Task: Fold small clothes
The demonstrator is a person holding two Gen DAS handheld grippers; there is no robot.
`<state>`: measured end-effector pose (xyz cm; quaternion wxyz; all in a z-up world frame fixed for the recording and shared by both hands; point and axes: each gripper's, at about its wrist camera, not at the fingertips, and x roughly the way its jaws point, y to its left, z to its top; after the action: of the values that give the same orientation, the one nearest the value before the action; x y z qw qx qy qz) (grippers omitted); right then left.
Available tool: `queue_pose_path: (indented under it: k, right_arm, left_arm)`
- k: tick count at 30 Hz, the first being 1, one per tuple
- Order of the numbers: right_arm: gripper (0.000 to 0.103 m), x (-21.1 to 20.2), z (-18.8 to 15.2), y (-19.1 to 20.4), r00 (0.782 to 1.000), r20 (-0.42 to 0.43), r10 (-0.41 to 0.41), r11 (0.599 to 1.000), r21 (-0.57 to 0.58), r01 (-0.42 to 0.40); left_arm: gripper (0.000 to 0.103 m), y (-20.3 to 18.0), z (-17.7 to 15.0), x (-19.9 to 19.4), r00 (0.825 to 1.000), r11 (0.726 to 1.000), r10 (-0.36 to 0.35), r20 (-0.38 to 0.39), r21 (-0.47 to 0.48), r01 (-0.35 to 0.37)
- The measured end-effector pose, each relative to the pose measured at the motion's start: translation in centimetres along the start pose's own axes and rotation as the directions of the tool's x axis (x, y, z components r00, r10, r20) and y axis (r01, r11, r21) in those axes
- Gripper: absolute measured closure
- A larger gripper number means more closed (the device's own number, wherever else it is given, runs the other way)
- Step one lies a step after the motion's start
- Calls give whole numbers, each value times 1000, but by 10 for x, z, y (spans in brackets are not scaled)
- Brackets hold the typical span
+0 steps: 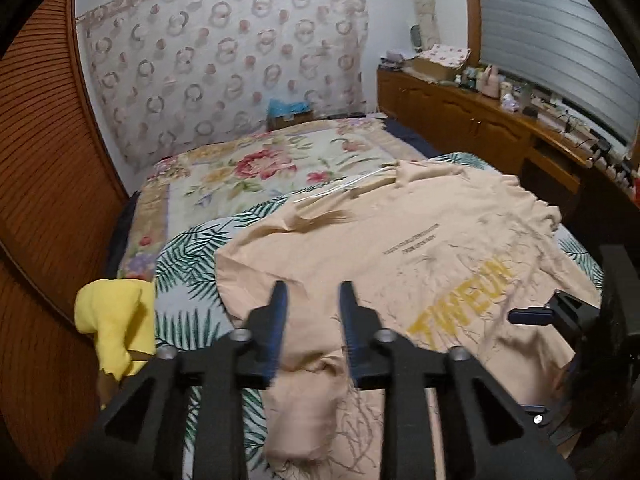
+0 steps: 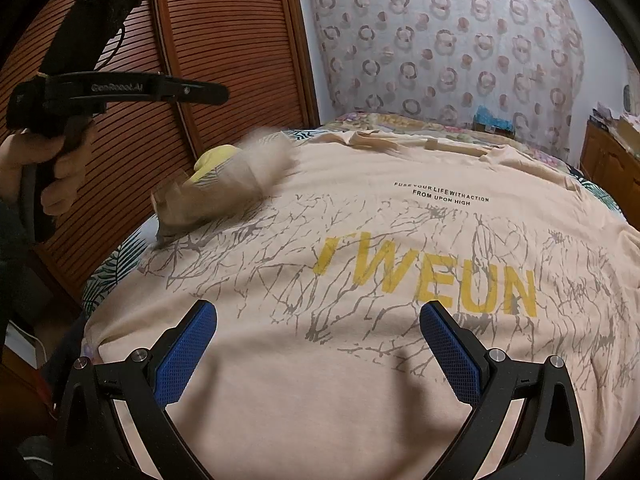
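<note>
A peach T-shirt (image 2: 360, 208) with yellow "TWEUN" lettering lies spread on the bed; it also shows in the left wrist view (image 1: 400, 248). Its left sleeve (image 2: 224, 188) is blurred and seems in mid-air, folded in over the shirt. My left gripper (image 1: 314, 304) hovers over the shirt's left edge with jaws partly apart and nothing between them; in the right wrist view its body (image 2: 116, 88) is raised high at the left. My right gripper (image 2: 318, 336) is open and empty over the shirt's lower hem; its tip shows in the left wrist view (image 1: 532, 316).
A yellow garment (image 1: 116, 320) lies at the bed's left edge, partly hidden behind the sleeve in the right wrist view (image 2: 212, 160). A slatted wooden wardrobe (image 2: 224, 40) stands left of the bed. A cluttered wooden dresser (image 1: 480, 116) runs along the right. A floral quilt (image 1: 256, 168) covers the far bed.
</note>
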<state>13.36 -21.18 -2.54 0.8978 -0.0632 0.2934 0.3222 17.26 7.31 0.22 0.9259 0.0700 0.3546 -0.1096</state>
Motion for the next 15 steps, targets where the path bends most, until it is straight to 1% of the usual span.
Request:
queue_pose_path:
  k: [1,3,5,6,8,13,15]
  right_arm:
    - [1,0,0,0,1000,0,1,1000,2,-1]
    - [1,-1,0,-2,1000,0,4,1000,5,-4]
    - [1,-1,0,-3,1000,-2,5,1000,9,-5]
    - [1,-1,1,-4,1000,-2,4,1000,9,-4]
    - [2,-2,2,-5,1000,-2,8,1000,12,-8]
    - [17,-3,10,-3,1000,-7,25,1000,-19,-25]
    - [24,-5,17,-2,999,-5,38,999,-26,-38]
  left_arm:
    - [54,1,-2,0,1000,1000,2,-1,0,-2]
    - [52,6,-11,3,1000,1000,11,-25,-2,-12]
    - [44,17,-25,6,998,999,28,-51,-18,-29]
    - [43,18,-32,8,998,999,33,-60,-30,-35]
    - [43,32,-52,14,994,997,47,-97,-61,-53]
    - [42,62,-92,36,980,988,73,-184,-124,-97]
    - [42,68,-102,43,975,984,83,-206,-137,-113]
